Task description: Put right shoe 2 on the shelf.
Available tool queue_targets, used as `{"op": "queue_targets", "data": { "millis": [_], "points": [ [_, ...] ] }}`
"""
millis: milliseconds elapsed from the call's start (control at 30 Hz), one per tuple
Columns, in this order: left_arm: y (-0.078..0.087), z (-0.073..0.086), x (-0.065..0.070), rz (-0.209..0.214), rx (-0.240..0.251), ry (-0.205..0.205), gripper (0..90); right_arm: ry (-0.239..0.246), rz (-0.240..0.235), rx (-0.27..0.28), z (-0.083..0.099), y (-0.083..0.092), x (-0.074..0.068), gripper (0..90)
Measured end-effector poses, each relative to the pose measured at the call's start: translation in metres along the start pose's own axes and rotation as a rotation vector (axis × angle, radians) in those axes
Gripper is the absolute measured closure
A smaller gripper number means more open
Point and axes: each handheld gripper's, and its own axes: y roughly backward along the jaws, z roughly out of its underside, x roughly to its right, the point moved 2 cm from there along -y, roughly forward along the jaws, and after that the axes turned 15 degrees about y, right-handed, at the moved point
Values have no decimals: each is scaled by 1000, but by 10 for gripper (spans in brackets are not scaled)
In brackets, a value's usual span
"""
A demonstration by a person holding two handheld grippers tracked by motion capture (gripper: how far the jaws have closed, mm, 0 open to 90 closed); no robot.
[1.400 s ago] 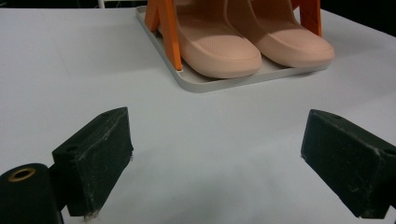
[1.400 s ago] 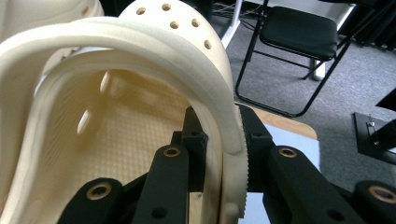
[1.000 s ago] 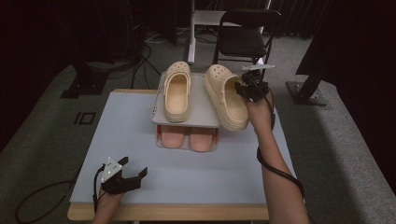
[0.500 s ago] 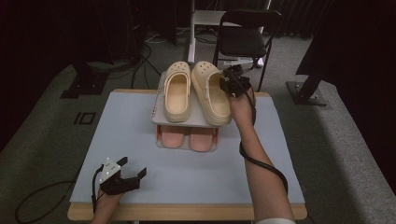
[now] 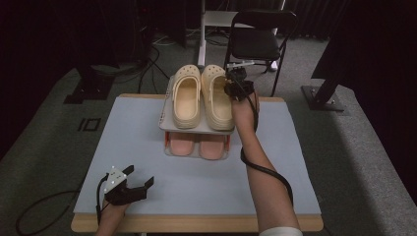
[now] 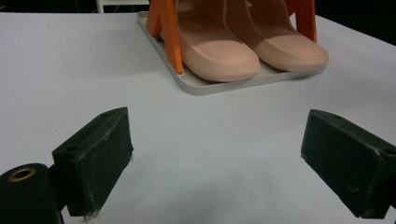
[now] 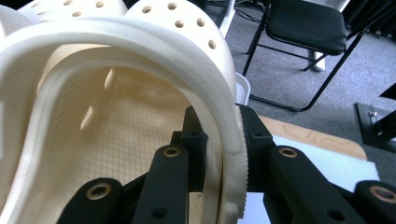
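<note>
A cream clog [image 5: 217,99] lies on the grey top shelf [image 5: 196,129] of a small shoe rack, close beside a second cream clog [image 5: 186,96]. My right gripper [image 5: 231,86] is at the clog's right side and is shut on its side wall. In the right gripper view, the right gripper [image 7: 224,135] has one jaw inside the clog [image 7: 116,93] and one outside, pinching the rim. My left gripper [image 5: 140,183] rests open near the table's front left corner. From the left gripper view the left gripper [image 6: 215,168] has nothing between its jaws.
Two pink slippers [image 6: 219,56] sit in the rack's lower tray [image 6: 210,86] between orange legs [image 6: 170,32]. The rack stands at the back middle of the pale table [image 5: 147,128]. A black folding chair [image 5: 258,42] stands on the floor behind the table.
My right gripper has carried the right clog leftward until it lies straight beside the left clog on the top shelf. The left gripper has stayed where it was.
</note>
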Motion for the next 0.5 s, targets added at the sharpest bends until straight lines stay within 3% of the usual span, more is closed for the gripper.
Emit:
{"op": "queue_targets", "data": {
  "millis": [300,500],
  "points": [
    [-1,0,2,2,-1,-6,87,-19,-2,2,3,0,-3,729],
    [-1,0,1,1,-2,-3,87,-40,-73,18,4,2,-3,619]
  ]
}}
